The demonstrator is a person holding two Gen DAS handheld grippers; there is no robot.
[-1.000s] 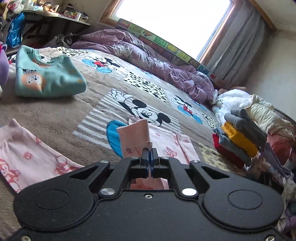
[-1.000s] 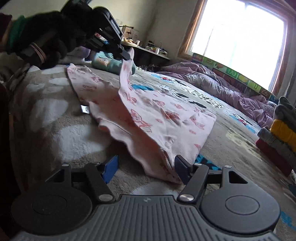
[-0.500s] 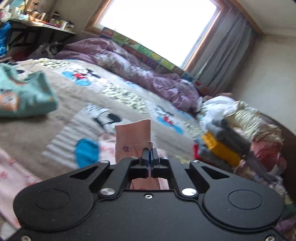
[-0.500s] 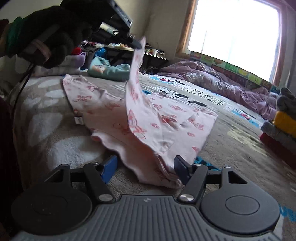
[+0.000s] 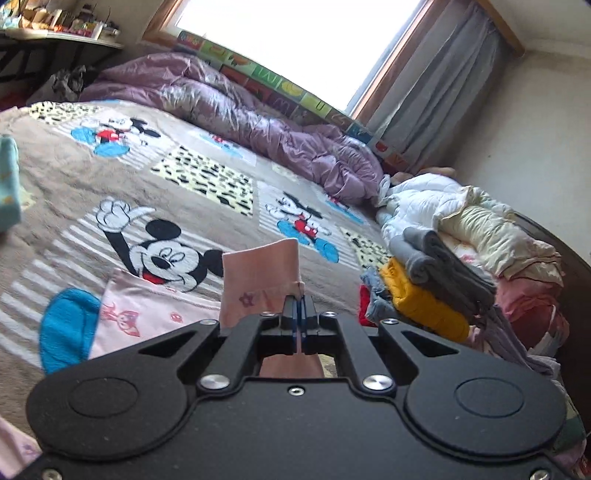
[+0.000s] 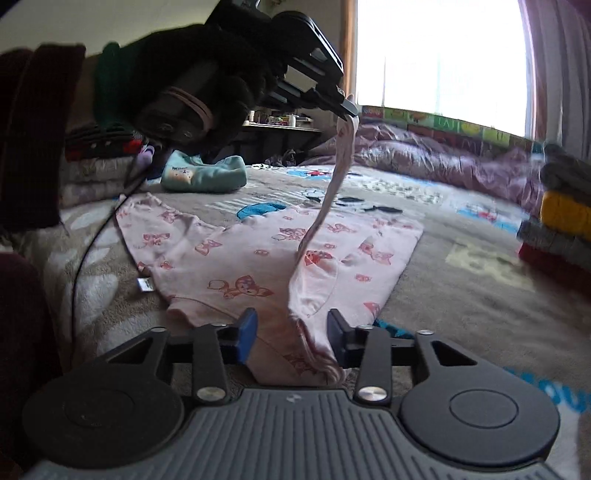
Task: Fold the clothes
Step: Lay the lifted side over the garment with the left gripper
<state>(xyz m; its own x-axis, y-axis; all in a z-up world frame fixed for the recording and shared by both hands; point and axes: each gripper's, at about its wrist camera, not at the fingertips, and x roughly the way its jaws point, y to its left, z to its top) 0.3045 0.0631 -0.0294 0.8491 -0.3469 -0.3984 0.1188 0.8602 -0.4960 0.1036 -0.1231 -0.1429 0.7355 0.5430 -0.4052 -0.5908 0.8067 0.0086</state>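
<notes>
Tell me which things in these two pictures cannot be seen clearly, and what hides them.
- Left wrist view: the left gripper body covers most of the pink garment on the blanket.
- Left wrist view: the folded teal top is cut off by the left edge.
- Right wrist view: the stack of folded clothes is blurred and cut by the right edge.
- Right wrist view: the small tag is too small to read.

We see a cartoon-mouse blanket [image 5: 155, 184] spread over the bed — along its far edge, under the bright window [image 5: 295, 40], lies a rumpled purple quilt [image 5: 266, 122]. A grey curtain [image 5: 436, 99] hangs at the far right corner. Beyond the far left corner stands a cluttered bench [image 5: 62, 35].
</notes>
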